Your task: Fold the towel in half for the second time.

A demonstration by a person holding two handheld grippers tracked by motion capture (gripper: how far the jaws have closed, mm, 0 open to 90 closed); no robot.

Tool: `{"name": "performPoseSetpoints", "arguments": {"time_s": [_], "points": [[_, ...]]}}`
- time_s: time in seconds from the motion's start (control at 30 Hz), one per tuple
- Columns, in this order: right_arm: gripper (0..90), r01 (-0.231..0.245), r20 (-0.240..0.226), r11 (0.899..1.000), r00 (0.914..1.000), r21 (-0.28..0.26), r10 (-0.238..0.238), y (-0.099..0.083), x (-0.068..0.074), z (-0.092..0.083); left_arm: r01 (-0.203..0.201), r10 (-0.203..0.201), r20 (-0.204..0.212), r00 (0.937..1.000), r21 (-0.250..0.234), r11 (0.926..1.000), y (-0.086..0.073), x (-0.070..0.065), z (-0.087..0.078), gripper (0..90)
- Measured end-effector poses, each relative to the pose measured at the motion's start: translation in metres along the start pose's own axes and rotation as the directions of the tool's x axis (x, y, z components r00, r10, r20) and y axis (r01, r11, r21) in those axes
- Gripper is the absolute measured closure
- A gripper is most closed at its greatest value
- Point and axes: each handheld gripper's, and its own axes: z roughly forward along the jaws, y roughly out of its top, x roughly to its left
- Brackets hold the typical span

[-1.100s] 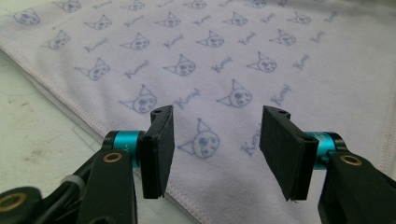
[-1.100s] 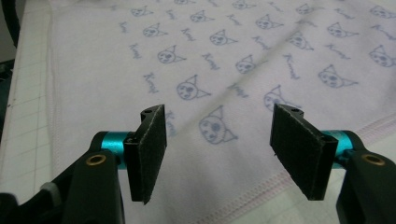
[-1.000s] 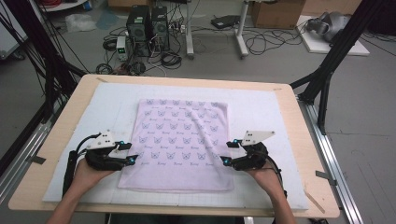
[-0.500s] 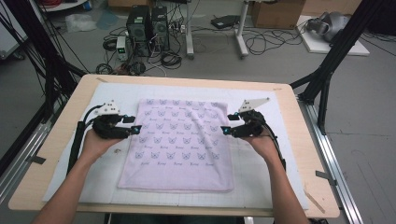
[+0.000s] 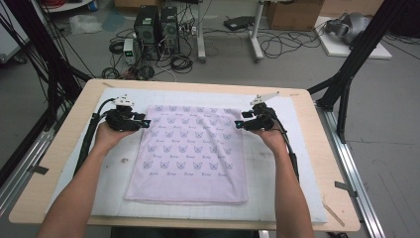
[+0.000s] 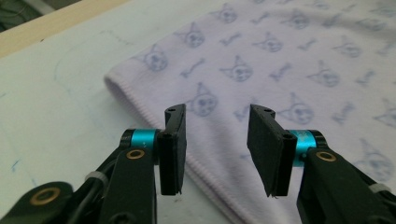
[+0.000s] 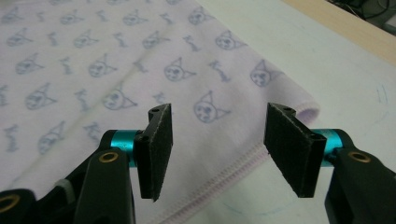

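Note:
A pale lilac towel (image 5: 190,153) printed with cat faces lies flat on the white mat (image 5: 282,193). My left gripper (image 5: 144,123) sits at the towel's left edge near its far left corner and points inward. In the left gripper view its jaws (image 6: 217,149) hover over the hem (image 6: 140,105), open, with the pads off the cloth; they have just been closing. My right gripper (image 5: 238,124) mirrors it at the right edge near the far right corner. Its jaws (image 7: 229,149) straddle the stitched hem (image 7: 243,161), apart from it, and have also been closing a little.
The mat covers most of a wooden table (image 5: 62,148) with bare wood around its rim. Black frame posts (image 5: 346,74) stand at the table's far corners. Computers and cables lie on the floor beyond the far edge.
Both hands have slid away from the person along the towel's sides, from near its front corners up to its far corners. The towel has stayed flat.

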Motion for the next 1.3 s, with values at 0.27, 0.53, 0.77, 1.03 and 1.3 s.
{"name": "performPoseSetpoints", "arguments": {"time_s": [0.27,0.53,0.77,1.03,1.3], "points": [[43.6,-0.052,0.027,0.998,0.9983,0.019,0.051,-0.016,-0.007,0.01,0.077,-0.075,-0.027,0.9968,0.044,0.9961,-0.011,0.009,0.016,59.5],[51.1,-0.058,0.049,0.997,0.9972,0.057,0.056,-0.029,-0.006,0.022,0.069,-0.065,-0.053,0.9965,0.088,0.9937,-0.013,0.007,0.024,59.2],[82.5,-0.085,-0.015,0.995,0.9962,0.06,0.086,-0.027,-0.006,0.023,0.093,-0.093,0.002,0.9956,0.084,0.9921,-0.013,0.008,0.025,82.4],[85.0,-0.101,-0.045,0.994,0.9937,0.038,0.103,-0.024,-0.007,0.016,0.074,-0.073,-0.006,0.9973,0.049,0.9961,-0.009,0.008,0.016,84.8],[85.2,-0.037,-0.098,0.999,0.9946,-0.037,0.033,-0.002,0.009,-0.019,-0.019,0.019,0.021,0.9996,-0.04,0.999,0.006,-0.007,-0.023,84.8]]}}
